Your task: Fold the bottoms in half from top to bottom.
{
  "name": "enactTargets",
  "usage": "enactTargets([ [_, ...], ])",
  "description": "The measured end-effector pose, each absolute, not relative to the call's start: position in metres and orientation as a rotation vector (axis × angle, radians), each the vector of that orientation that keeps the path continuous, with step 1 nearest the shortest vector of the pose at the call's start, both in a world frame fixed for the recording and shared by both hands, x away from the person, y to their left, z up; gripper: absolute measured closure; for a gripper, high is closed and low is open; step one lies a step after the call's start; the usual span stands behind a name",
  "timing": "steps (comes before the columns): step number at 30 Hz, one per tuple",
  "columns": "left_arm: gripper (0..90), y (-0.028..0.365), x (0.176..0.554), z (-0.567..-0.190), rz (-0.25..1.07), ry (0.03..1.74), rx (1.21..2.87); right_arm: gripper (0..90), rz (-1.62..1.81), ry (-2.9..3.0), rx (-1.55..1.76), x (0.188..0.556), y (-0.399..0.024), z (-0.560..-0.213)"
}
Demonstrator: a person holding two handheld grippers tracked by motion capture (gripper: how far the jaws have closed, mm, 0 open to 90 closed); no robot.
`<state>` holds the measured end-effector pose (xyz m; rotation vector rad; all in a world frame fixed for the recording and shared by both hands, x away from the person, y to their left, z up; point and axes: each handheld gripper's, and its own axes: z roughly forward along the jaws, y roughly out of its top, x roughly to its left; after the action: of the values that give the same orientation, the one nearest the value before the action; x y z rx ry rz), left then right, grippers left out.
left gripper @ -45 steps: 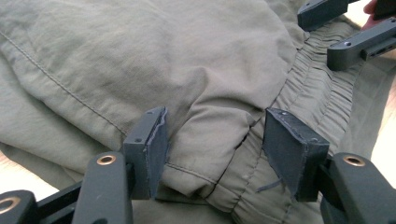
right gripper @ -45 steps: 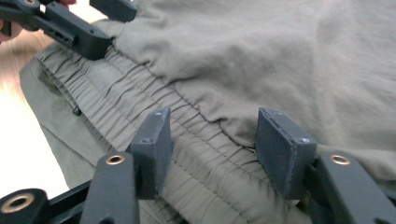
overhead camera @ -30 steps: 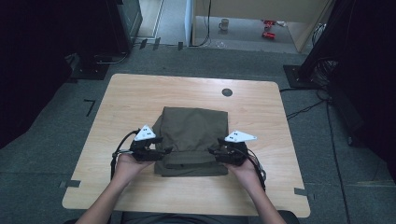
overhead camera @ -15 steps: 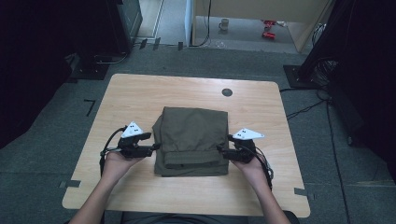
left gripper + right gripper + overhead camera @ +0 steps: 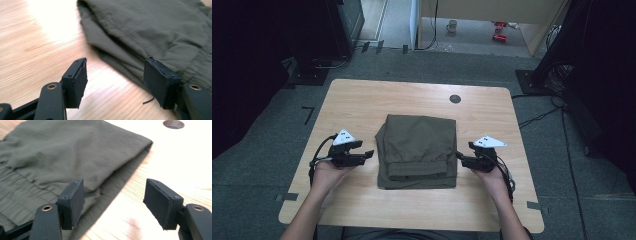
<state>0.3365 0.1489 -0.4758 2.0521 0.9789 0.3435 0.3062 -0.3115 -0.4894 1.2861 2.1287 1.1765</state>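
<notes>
On the table [image 5: 362, 100], folded olive trousers [image 5: 418, 150] are laid flat at the middle. Left gripper [image 5: 368, 154] and right gripper [image 5: 459, 157] are held just beside its edges; both are released, the right's jaws having just been opening, nothing between them.

Matt olive woven cloth garment [image 5: 418, 150], finely creased; smooth pale wood-grain table [image 5: 362, 100]; matt black jaw pads [image 5: 79, 80]

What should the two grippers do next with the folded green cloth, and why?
Probably draw both back and stop. The folded olive-green fabric garment lies flat and square on the light wooden table, and the left hand-held gripper and right hand-held gripper flank it, jaws open, holding nothing.
</notes>
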Motion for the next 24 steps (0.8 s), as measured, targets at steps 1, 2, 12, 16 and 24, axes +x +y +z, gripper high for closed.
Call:
enactTargets([
  [1,36.3,0.151,0.337,-0.476,0.346,0.987,2.051,31.8,1.172,2.126,1.293,0.307,-0.313,-0.49],
  [2,36.3,0.151,0.337,-0.476,0.346,0.987,2.051,31.8,1.172,2.126,1.293,0.307,-0.313,-0.49],
  [12,36.4,0.171,0.344,-0.485,0.353,1.051,2.051,31.1,1.115,2.07,1.357,0.311,-0.337,-0.498],
  [16,36.5,0.175,0.346,-0.49,0.376,1.058,2.07,30.5,1.082,2.058,1.376,0.313,-0.344,-0.503],
  [24,37.0,0.183,0.353,-0.501,0.392,1.102,2.104,28.5,1.016,2.071,1.382,0.316,-0.35,-0.511],
])
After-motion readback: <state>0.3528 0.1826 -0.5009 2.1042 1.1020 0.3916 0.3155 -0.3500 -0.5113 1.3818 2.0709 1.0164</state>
